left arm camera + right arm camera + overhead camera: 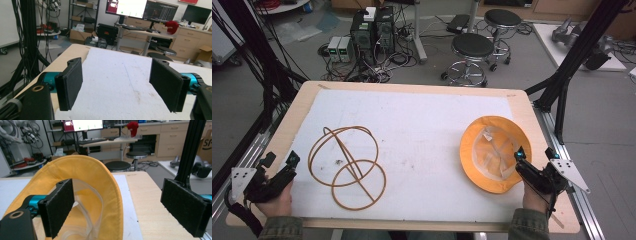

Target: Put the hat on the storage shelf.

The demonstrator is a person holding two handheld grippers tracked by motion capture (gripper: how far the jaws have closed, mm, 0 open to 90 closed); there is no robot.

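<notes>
A yellow bucket hat (pixel 472 150) lies upside down on the right of the white cloth (pixel 422 125), its pale lining facing up. My right gripper (pixel 536 153) is open at the hat's near right edge. In the right gripper view the hat (pixel 82 167) has its brim rising between the spread jaws of that gripper (pixel 119 185); one jaw is inside the hat, the other over bare wood. A frame of brown wire hoops (pixel 346 167) rests on the cloth at the left. My left gripper (pixel 281 159) is open near the table's left front corner, with nothing in it (pixel 116 67).
The wooden table (pixel 522 107) has bare margins around the cloth. Black frame posts (pixel 577 50) stand off the right side and cables hang at the left. Two stools (pixel 472 50) and computer boxes (pixel 372 30) stand on the floor beyond the far edge.
</notes>
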